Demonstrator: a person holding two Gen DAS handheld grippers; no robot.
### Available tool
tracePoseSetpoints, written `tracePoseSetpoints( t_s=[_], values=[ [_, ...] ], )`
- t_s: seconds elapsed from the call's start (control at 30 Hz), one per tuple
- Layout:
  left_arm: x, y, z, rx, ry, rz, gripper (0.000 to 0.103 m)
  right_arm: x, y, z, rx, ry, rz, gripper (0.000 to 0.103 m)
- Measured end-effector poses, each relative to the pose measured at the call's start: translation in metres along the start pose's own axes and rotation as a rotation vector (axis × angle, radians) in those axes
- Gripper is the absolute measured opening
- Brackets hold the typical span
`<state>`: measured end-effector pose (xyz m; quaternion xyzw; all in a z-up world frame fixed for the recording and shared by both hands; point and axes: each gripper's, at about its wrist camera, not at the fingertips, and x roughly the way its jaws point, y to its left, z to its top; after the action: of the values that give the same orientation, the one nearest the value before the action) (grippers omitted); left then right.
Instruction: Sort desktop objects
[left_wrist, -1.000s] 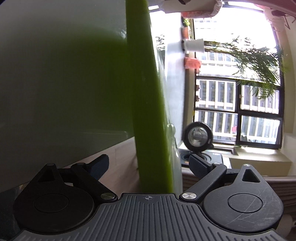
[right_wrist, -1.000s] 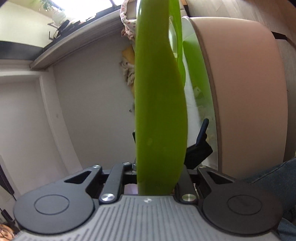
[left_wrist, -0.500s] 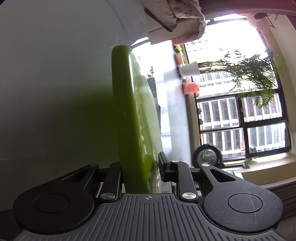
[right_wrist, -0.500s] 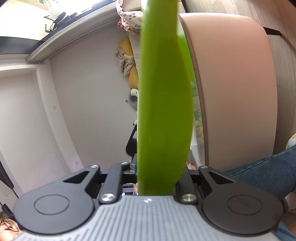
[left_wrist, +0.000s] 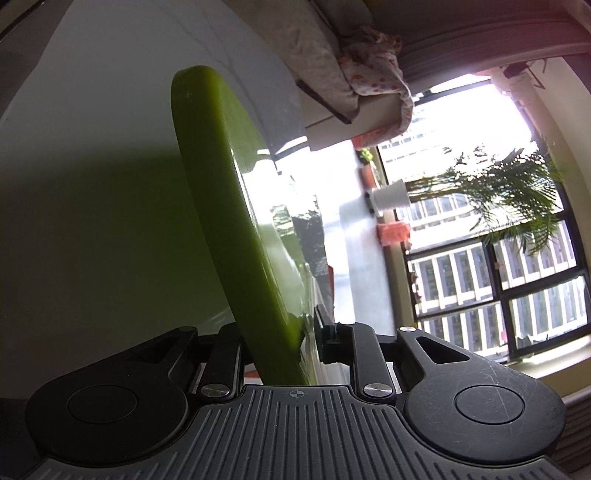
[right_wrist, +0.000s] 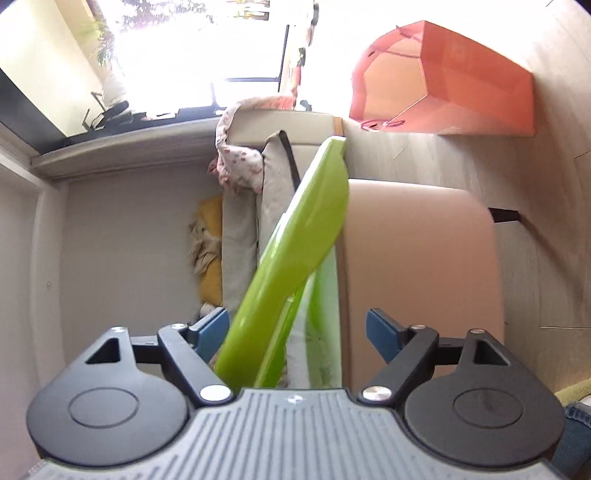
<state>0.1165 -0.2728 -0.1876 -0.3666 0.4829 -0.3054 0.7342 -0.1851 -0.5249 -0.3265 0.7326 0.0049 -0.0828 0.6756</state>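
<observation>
A flat bright green board (left_wrist: 221, 184) stands on edge in front of the left wrist camera, reaching up and away from it. My left gripper (left_wrist: 277, 343) is shut on its near edge, one finger on each face. In the right wrist view the same green board (right_wrist: 306, 240) leans to the right between the jaws of my right gripper (right_wrist: 297, 328). Those jaws are opening. The left blue pad (right_wrist: 212, 328) sits close beside the board, and the right pad (right_wrist: 382, 328) stands well apart from it, so nothing is pressed.
A pale rounded tabletop (right_wrist: 417, 258) lies just right of the board. An orange paper bag (right_wrist: 443, 81) stands on the wooden floor beyond it. A cushion with a floral cloth (right_wrist: 236, 158) is behind. A window with a potted palm (left_wrist: 509, 192) fills the right. A denim-clad leg (right_wrist: 576, 435) shows at the edge.
My left gripper went from open around the board to shut on its edge and tilted upward. My right gripper, which was clamped on the board, has opened, and the board now leans in its view.
</observation>
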Motion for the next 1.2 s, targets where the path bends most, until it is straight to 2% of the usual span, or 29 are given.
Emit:
tracePoseSetpoints(
  t_s=[0.1,0.27,0.33,0.4,0.43,0.47,0.5,0.57,0.63,0.67,0.83,0.93,1.07,1.2],
  values=[
    [-0.003,0.001,-0.009,0.064,-0.025,0.031,0.028,-0.014,0.005,-0.032,-0.017,-0.063,0.014,0.083],
    [0.003,0.007,-0.02,0.036,0.006,0.045,0.035,0.001,0.01,-0.057,-0.049,-0.045,-0.022,0.083],
    [0.005,0.006,-0.023,0.049,0.025,0.052,0.039,0.018,0.017,-0.054,-0.033,-0.071,-0.057,0.079],
    [0.006,0.003,-0.026,0.074,0.044,0.068,0.043,0.03,0.024,-0.051,-0.032,-0.087,-0.109,0.071],
    [0.007,0.002,-0.027,0.083,0.049,0.078,0.046,0.035,0.028,-0.048,-0.033,-0.089,-0.134,0.061],
    [0.009,0.001,-0.027,0.089,0.053,0.087,0.048,0.038,0.03,-0.047,-0.033,-0.086,-0.139,0.04],
    [0.01,0.0,-0.027,0.094,0.059,0.095,0.05,0.039,0.03,-0.045,-0.024,-0.079,-0.133,0.031],
    [0.011,0.001,-0.027,0.102,0.075,0.104,0.053,0.039,0.024,-0.039,0.041,-0.062,-0.07,0.019],
    [0.009,0.0,-0.027,0.12,0.09,0.105,0.058,0.037,0.021,-0.03,0.072,-0.035,-0.044,0.017],
    [0.008,-0.001,-0.027,0.136,0.094,0.102,0.062,0.035,0.02,-0.024,0.071,-0.027,-0.027,0.013],
    [-0.004,-0.01,-0.019,0.19,0.085,0.055,0.064,0.022,0.026,0.002,0.036,-0.023,-0.01,0.013],
    [-0.015,-0.02,-0.01,0.216,0.046,0.039,0.062,0.013,0.036,0.012,-0.039,-0.032,-0.021,0.016],
    [-0.032,-0.046,0.001,0.301,0.011,-0.012,0.028,0.008,0.056,0.022,-0.152,-0.046,-0.037,0.023],
    [-0.063,-0.071,0.009,0.355,-0.033,-0.106,0.024,0.007,0.085,0.021,-0.219,-0.034,0.019,0.025]
  ],
)
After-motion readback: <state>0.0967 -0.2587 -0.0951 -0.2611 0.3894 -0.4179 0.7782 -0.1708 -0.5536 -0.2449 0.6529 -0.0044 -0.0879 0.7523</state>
